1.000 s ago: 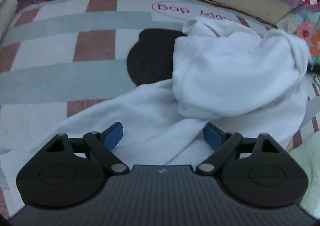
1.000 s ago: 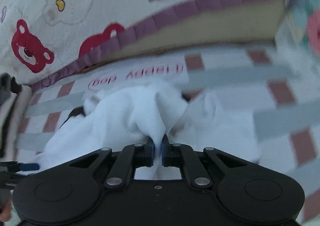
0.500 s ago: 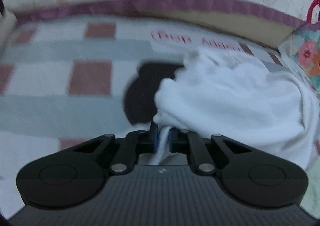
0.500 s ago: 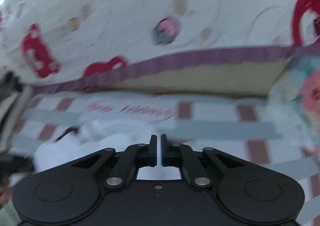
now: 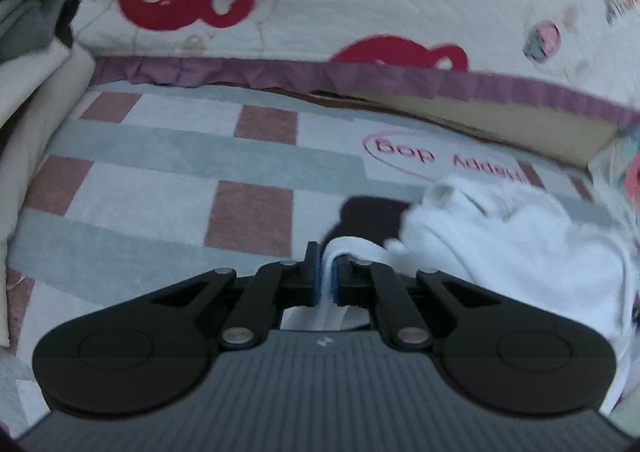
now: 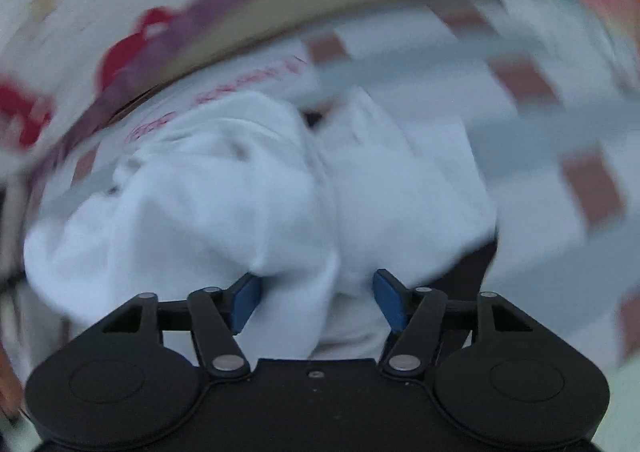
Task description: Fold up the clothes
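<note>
Right gripper now spread wide over the white garment, its pinch released; left gripper still pinching an edge, fold unfinished.

The white garment sits bunched in a soft heap on the checked blanket, deep folds running through it, one edge raised and pinched in the left tool.
</note>
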A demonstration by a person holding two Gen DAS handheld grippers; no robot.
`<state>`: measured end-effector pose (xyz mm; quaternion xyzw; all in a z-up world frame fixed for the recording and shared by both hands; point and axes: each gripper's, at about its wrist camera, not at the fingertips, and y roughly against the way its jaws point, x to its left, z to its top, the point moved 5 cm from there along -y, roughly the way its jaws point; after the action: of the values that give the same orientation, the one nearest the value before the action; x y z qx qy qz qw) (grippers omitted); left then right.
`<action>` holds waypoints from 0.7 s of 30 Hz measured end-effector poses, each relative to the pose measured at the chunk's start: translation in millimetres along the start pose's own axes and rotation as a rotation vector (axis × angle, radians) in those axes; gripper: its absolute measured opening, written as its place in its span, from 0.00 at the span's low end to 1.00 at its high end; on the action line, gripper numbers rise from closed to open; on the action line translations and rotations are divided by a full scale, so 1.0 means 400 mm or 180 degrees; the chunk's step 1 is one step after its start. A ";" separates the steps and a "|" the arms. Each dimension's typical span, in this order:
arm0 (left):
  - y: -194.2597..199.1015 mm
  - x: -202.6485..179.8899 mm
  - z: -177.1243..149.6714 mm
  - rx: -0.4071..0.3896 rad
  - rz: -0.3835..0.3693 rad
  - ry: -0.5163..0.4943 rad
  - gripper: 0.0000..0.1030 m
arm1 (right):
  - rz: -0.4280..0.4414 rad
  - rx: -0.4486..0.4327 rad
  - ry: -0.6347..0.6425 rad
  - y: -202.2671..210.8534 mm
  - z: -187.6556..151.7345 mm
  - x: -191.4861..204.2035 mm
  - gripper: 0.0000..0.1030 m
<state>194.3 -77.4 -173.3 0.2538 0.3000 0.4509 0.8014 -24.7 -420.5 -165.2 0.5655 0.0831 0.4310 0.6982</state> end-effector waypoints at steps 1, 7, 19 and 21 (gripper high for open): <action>0.003 0.010 0.007 -0.0056 0.0038 0.0029 0.04 | 0.0092 -0.0016 -0.0062 0.000 -0.001 0.001 0.49; 0.025 0.063 0.026 -0.0190 0.0358 0.0104 0.04 | 0.0338 -0.0638 0.0916 0.133 0.025 0.123 0.09; 0.140 0.167 0.087 -0.0980 0.1319 0.0201 0.04 | 0.0863 -0.0923 0.1376 0.199 0.126 0.304 0.04; 0.151 0.177 0.094 -0.1023 0.1334 0.0221 0.04 | 0.0911 -0.1020 0.1405 0.213 0.140 0.336 0.04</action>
<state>215.8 7.3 -124.1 0.1643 0.1927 0.6573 0.7098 48.5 -368.2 -22.3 0.3469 0.0833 0.6450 0.6758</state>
